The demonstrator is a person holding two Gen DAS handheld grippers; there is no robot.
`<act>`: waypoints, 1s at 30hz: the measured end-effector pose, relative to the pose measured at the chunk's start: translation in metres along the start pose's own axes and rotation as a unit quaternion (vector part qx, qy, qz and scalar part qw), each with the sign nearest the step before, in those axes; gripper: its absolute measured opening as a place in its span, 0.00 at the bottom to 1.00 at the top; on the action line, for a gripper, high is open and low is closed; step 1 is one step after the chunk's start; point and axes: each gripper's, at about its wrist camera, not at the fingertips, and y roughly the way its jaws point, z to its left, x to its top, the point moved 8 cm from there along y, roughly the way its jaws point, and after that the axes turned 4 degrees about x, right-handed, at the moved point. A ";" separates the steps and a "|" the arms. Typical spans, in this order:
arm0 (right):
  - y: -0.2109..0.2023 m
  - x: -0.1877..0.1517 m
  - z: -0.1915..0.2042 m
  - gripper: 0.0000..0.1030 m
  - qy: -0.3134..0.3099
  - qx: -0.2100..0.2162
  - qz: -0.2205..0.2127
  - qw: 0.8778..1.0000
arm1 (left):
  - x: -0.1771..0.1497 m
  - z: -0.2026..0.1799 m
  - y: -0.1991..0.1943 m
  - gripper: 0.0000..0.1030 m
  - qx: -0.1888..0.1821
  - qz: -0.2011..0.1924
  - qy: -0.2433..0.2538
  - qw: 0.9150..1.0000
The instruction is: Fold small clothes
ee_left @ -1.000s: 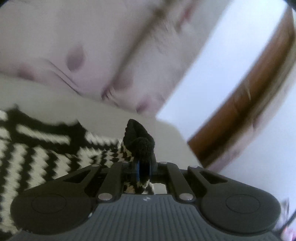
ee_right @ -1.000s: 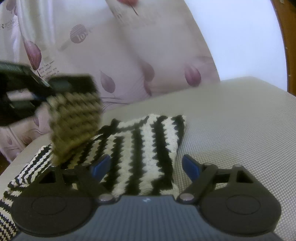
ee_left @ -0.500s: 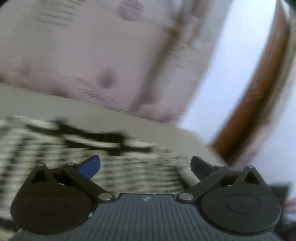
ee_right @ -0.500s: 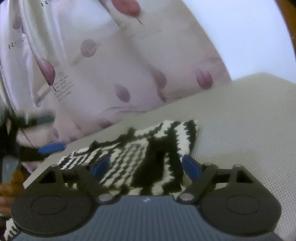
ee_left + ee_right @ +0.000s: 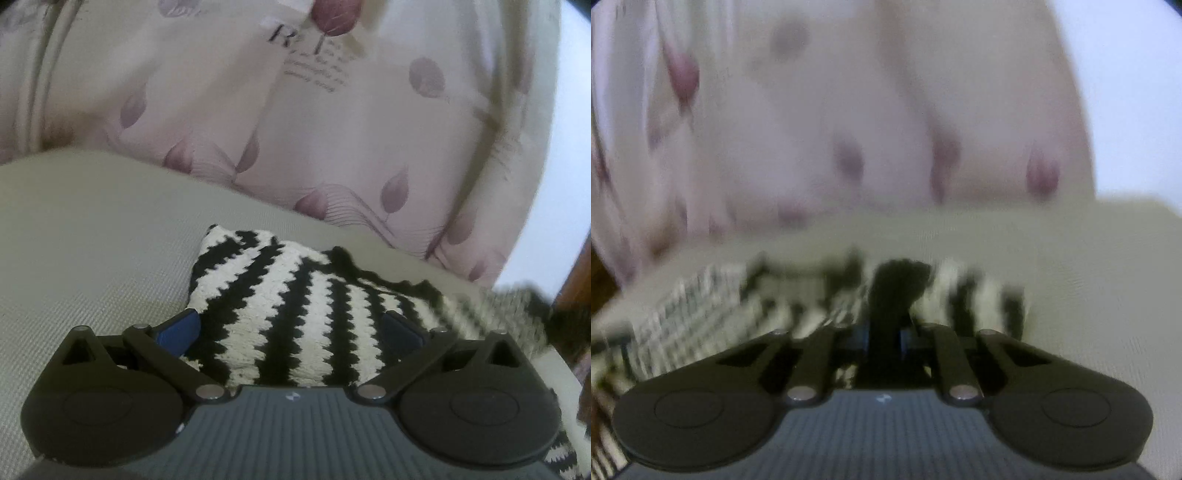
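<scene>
Left gripper (image 5: pixel 291 328) was held low and roughly level over the black-and-white zigzag-striped knitted garment (image 5: pixel 291 314), pointing toward the far pink curtain printed with mauve leaves (image 5: pixel 295 129). Its blue-padded fingers (image 5: pixel 177 328) stood wide apart with nothing between them; the left pad lay at the garment's near-left edge and the right pad over the striped knit. Whether the pads touched the knit could not be told.

The garment lay on the pale grey-green woven cushion surface (image 5: pixel 85 240), its far-left corner raised in a soft fold and its stripes running from near to far. Its right part trailed off toward the right edge of the left wrist view, where it was blurred.

Right gripper (image 5: pixel 884 336) was also low and pointed toward the curtain (image 5: pixel 849 110). Its fingers were drawn together and clamped on a bunched black piece of the garment (image 5: pixel 897 280), which stood up just beyond the tips. The rest of the knit spread to the left and right behind the tips, over the cushion surface (image 5: pixel 1089 258). The right wrist view was heavily motion-blurred, so stripe detail and the exact edge gripped were unreadable.

A brown wooden frame (image 5: pixel 576 280) showed at the far right of the left wrist view.
</scene>
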 end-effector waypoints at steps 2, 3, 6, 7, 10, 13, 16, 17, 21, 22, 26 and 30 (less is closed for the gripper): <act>-0.013 0.015 -0.006 0.13 0.030 0.006 -0.040 0.999 | -0.002 -0.002 0.000 1.00 0.000 0.002 0.006 1.000; -0.013 0.014 -0.011 0.13 0.037 0.002 -0.041 0.998 | -0.003 -0.001 0.005 1.00 0.003 0.011 0.007 1.000; 0.009 -0.019 -0.035 0.14 0.084 -0.013 0.023 0.996 | -0.005 0.009 0.010 1.00 0.007 0.029 -0.013 0.999; 0.015 -0.032 -0.043 0.14 0.102 -0.019 0.043 0.994 | -0.005 0.014 0.011 1.00 0.009 0.032 -0.025 0.999; 0.012 -0.039 -0.054 0.21 0.152 -0.010 0.039 0.988 | -0.007 0.031 0.011 1.00 0.020 0.042 -0.065 0.997; 0.003 -0.035 -0.065 0.26 0.184 -0.017 0.022 0.982 | -0.005 0.040 0.013 1.00 0.019 0.041 -0.095 0.994; -0.006 -0.038 -0.063 0.25 0.139 -0.042 0.011 0.989 | -0.005 0.038 0.012 1.00 0.026 0.040 -0.086 0.995; -0.001 -0.043 -0.060 0.25 0.119 -0.053 0.033 0.991 | -0.005 0.037 0.012 0.99 0.030 0.039 -0.081 0.996; 0.007 -0.043 -0.052 0.24 0.057 -0.080 0.050 0.994 | -0.004 0.035 0.016 0.88 0.064 0.046 -0.060 0.995; 0.007 -0.043 -0.053 0.24 0.062 -0.080 0.050 0.994 | -0.005 0.035 0.017 0.89 0.064 0.051 -0.056 0.995; -0.021 -0.045 -0.054 0.29 0.116 -0.061 0.047 0.990 | -0.001 0.032 0.007 0.90 0.008 0.104 -0.033 0.994; -0.115 -0.062 -0.019 0.89 0.113 0.012 0.015 0.993 | 0.004 0.047 -0.055 1.00 -0.056 0.136 -0.043 0.988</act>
